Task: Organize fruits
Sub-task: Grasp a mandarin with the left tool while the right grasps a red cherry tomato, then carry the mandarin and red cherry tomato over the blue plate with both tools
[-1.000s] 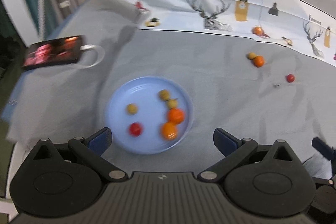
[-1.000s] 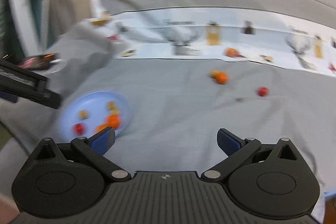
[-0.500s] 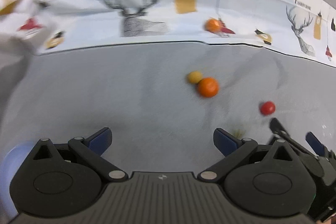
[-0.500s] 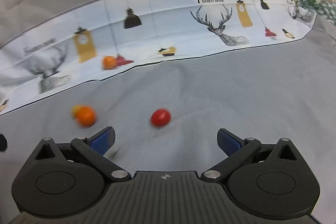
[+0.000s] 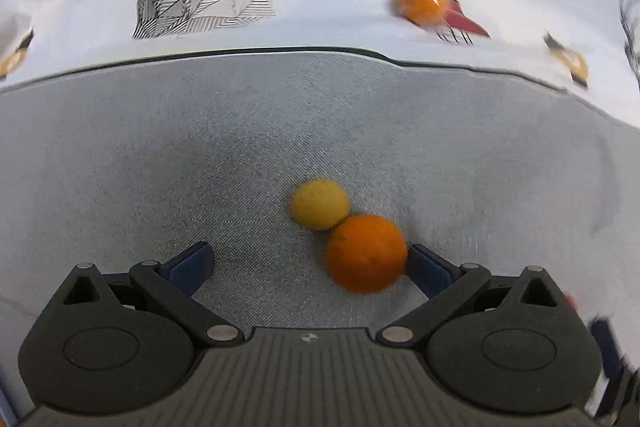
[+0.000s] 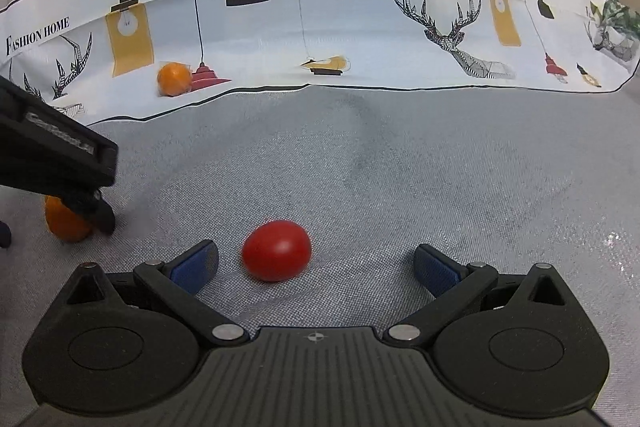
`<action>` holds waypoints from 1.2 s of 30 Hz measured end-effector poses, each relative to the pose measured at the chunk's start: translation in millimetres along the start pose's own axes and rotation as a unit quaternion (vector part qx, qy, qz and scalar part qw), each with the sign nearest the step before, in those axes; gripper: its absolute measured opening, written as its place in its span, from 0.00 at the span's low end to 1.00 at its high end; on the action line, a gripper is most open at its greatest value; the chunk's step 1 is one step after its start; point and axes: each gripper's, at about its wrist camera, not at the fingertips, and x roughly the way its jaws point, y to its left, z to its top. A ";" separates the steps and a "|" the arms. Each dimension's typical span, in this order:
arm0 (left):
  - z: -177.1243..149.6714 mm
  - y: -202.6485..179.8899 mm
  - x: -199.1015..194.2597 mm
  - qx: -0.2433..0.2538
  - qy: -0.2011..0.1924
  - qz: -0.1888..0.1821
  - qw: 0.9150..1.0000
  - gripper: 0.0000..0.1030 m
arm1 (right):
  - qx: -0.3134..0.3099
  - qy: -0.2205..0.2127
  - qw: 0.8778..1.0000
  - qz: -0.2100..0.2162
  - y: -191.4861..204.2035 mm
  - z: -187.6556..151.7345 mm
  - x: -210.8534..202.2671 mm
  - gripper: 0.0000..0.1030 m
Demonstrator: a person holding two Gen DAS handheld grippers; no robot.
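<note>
In the left wrist view my left gripper (image 5: 310,265) is open low over the grey cloth. An orange (image 5: 366,253) lies between its fingers, against the right finger. A small yellow fruit (image 5: 319,203) touches the orange just beyond it. In the right wrist view my right gripper (image 6: 316,265) is open, with a red tomato (image 6: 277,255) between its fingers, nearer the left finger. The left gripper's body (image 6: 56,163) shows at the left there, over the orange (image 6: 64,221). Another orange (image 5: 420,3) lies farther back on the printed cloth; it also shows in the right wrist view (image 6: 174,79).
A white cloth printed with deer and lamps (image 6: 320,27) lies along the back of the grey cloth (image 6: 400,167). The two grippers are close side by side.
Both grippers left the blue plate of fruit and moved forward and down. The left one closed in on the orange and yellow fruit, the right one on the tomato. Both stayed open.
</note>
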 end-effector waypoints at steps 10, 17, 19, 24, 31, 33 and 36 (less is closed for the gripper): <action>-9.8 3.8 -32.5 0.054 -0.028 0.026 0.998 0.39 | 0.011 -0.010 0.999 0.032 -2.3 3.8 -15.8 0.33; -53.2 42.3 -99.3 0.069 -0.043 0.006 0.997 0.39 | 0.061 -0.040 0.997 -0.021 -29.7 3.7 -29.5 0.33; -67.4 60.1 -121.0 0.065 -0.044 0.009 0.997 0.39 | 0.071 -0.040 0.996 -0.033 -35.8 2.5 -43.0 0.33; -104.6 102.5 -179.2 0.060 -0.062 0.023 0.996 0.39 | 0.066 -0.071 0.995 -0.026 -34.3 6.7 -105.8 0.33; -166.7 161.4 -257.0 0.054 -0.076 0.030 0.995 0.39 | 0.023 -0.085 0.993 0.082 -7.0 -6.3 -235.3 0.33; -187.0 180.0 -276.7 0.046 -0.080 0.031 0.995 0.39 | 0.013 -0.079 0.990 0.120 4.2 -12.5 -268.7 0.33; -216.8 207.3 -302.1 0.031 -0.083 0.037 0.995 0.39 | 0.001 -0.062 0.981 0.181 22.9 -22.5 -313.9 0.33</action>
